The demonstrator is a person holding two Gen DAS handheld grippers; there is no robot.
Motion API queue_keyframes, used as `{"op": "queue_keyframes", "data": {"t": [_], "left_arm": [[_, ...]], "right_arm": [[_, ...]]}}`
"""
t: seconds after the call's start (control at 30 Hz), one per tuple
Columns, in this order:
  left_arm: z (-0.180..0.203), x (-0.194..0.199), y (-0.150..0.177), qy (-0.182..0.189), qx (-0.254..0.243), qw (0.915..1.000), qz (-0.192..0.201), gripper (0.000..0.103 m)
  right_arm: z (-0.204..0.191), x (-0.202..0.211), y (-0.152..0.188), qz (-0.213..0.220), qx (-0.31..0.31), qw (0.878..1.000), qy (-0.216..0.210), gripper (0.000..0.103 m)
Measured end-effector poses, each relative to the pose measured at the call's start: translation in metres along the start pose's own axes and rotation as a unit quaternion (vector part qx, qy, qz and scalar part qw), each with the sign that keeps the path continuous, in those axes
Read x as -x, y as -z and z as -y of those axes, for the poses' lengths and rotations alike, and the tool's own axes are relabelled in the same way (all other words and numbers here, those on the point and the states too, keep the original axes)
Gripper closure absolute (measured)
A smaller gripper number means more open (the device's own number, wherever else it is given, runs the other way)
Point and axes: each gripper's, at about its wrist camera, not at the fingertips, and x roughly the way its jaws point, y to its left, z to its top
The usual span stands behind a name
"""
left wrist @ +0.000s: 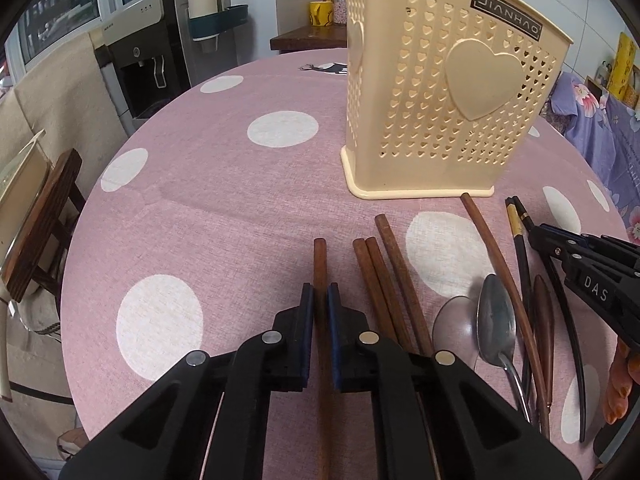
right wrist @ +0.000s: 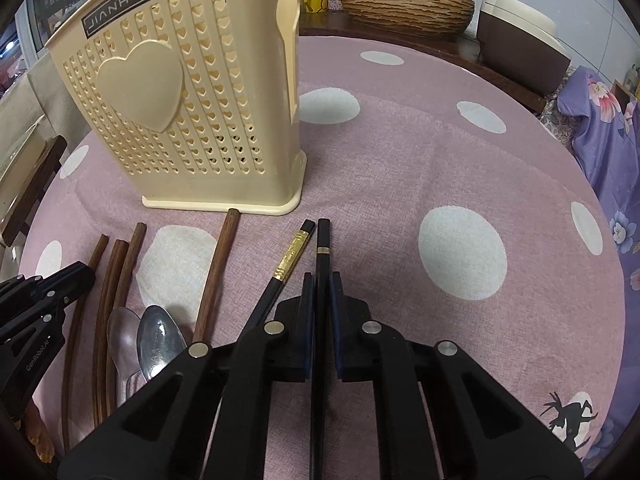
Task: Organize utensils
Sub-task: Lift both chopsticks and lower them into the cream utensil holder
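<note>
My left gripper is shut on a brown wooden chopstick that lies on the pink dotted tablecloth. To its right lie more brown chopsticks, two metal spoons and black chopsticks. A cream perforated utensil holder stands upright behind them. My right gripper is shut on a black chopstick with a gold ring. A second black chopstick with a gold band lies just left of it. The holder rises at the upper left of the right wrist view.
A water dispenser and a wooden chair stand left of the round table. A woven basket and a brown box sit beyond its far edge. Purple floral cloth hangs at the right.
</note>
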Motion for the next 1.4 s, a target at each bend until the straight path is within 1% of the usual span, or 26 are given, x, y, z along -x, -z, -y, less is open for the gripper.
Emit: {"op": "queue_keyframes", "data": {"t": [0.1,0.2,0.3,0.37,0.47,0.57,0.7,0.9,1.0,1.17,1.4], "left_arm": [[0.000,0.000,0.000,0.002,-0.001,1.0000,-0.002,0.095],[-0.002,0.000,-0.001,0.009,0.004,0.9999,-0.006,0.095],[-0.006,0.002,-0.005,0.018,0.011,0.9998,-0.001,0.095],[-0.009,0.010,-0.007,0.022,0.012,0.9996,0.012,0.095],[-0.014,0.029,-0.012,0.048,0.019,0.9982,0.031,0.095],[-0.022,0.056,-0.020,0.064,0.027,0.9955,0.065,0.095],[-0.034,0.091,-0.030,0.092,0.038,0.9900,0.100,0.095],[-0.046,0.137,-0.037,0.109,0.036,0.9817,0.151,0.095],[-0.046,0.151,-0.035,0.105,0.031,0.9792,0.171,0.095],[-0.051,0.157,-0.034,0.109,0.035,0.9774,0.178,0.095],[-0.057,0.175,-0.031,0.109,0.032,0.9729,0.201,0.095]], "right_arm": [[0.002,-0.001,-0.001,0.002,-0.003,1.000,-0.005,0.095],[0.006,0.000,-0.001,0.004,-0.016,1.000,-0.020,0.095],[0.009,0.008,-0.001,0.018,-0.024,0.999,-0.032,0.095],[0.011,0.020,-0.001,0.030,-0.027,0.998,-0.043,0.095],[0.015,0.042,-0.002,0.052,-0.031,0.996,-0.061,0.095],[0.023,0.069,-0.007,0.076,-0.045,0.993,-0.084,0.095],[0.033,0.109,-0.015,0.113,-0.051,0.986,-0.109,0.095],[0.036,0.166,-0.016,0.156,-0.038,0.979,-0.129,0.095],[0.035,0.179,-0.017,0.164,-0.031,0.978,-0.128,0.095],[0.032,0.186,-0.015,0.167,-0.027,0.977,-0.128,0.095],[0.026,0.196,-0.015,0.172,-0.014,0.977,-0.129,0.095]]}}
